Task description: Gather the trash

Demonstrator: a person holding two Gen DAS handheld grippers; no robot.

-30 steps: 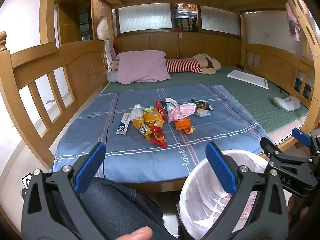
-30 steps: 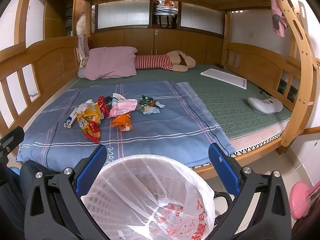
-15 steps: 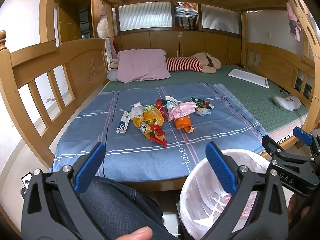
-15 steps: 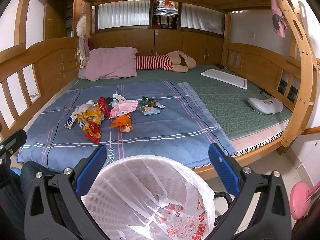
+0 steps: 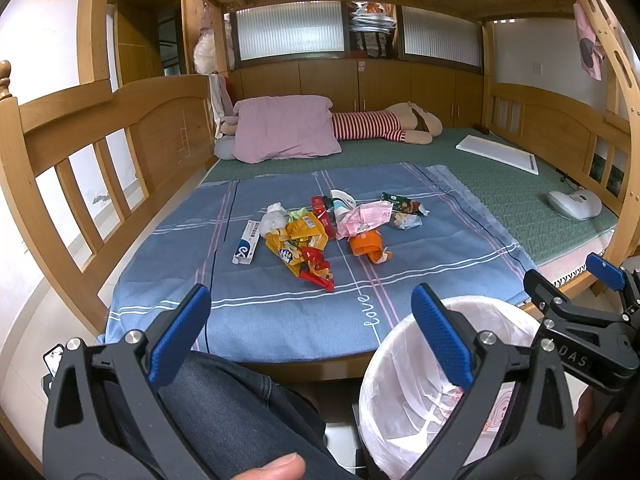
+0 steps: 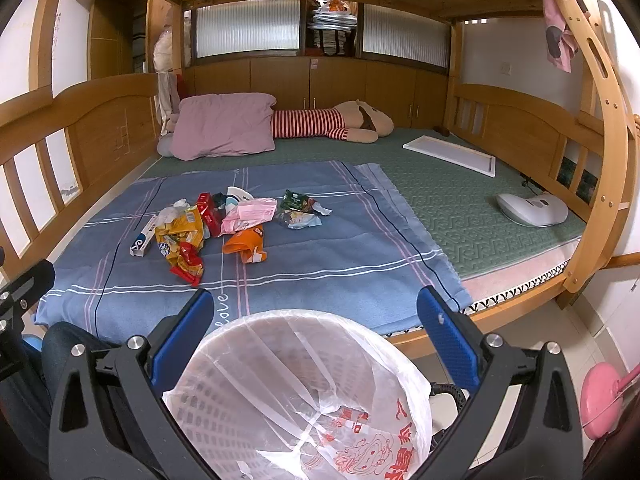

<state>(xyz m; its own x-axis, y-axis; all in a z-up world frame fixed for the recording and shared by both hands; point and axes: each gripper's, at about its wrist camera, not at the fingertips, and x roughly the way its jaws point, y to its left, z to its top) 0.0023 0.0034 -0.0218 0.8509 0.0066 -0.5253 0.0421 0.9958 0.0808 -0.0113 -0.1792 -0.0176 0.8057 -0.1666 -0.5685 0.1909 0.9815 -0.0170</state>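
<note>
Left wrist view shows almost no shift since a second ago: both grippers, left gripper (image 5: 310, 328) and right gripper (image 6: 310, 334), spread empty, wrappers (image 5: 320, 232) at frame centre uncollected, bin (image 6: 300, 392) waiting below.

Wooden bed (image 5: 120, 120) with a green mat (image 5: 520, 200).
A blue striped sheet (image 5: 280, 312) bears the heap of wrappers (image 5: 320, 228); on the mat lie a pink pillow (image 5: 284, 128), striped plush toy (image 5: 384, 126), white board (image 5: 496, 154) and a white device (image 5: 574, 204).

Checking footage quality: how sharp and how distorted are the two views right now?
Left wrist view: wrapper pile sharp, bed rails bowed by fisheye, corners black. Right wrist view: equally sharp, ladder curved, bin liner bright but readable.
</note>
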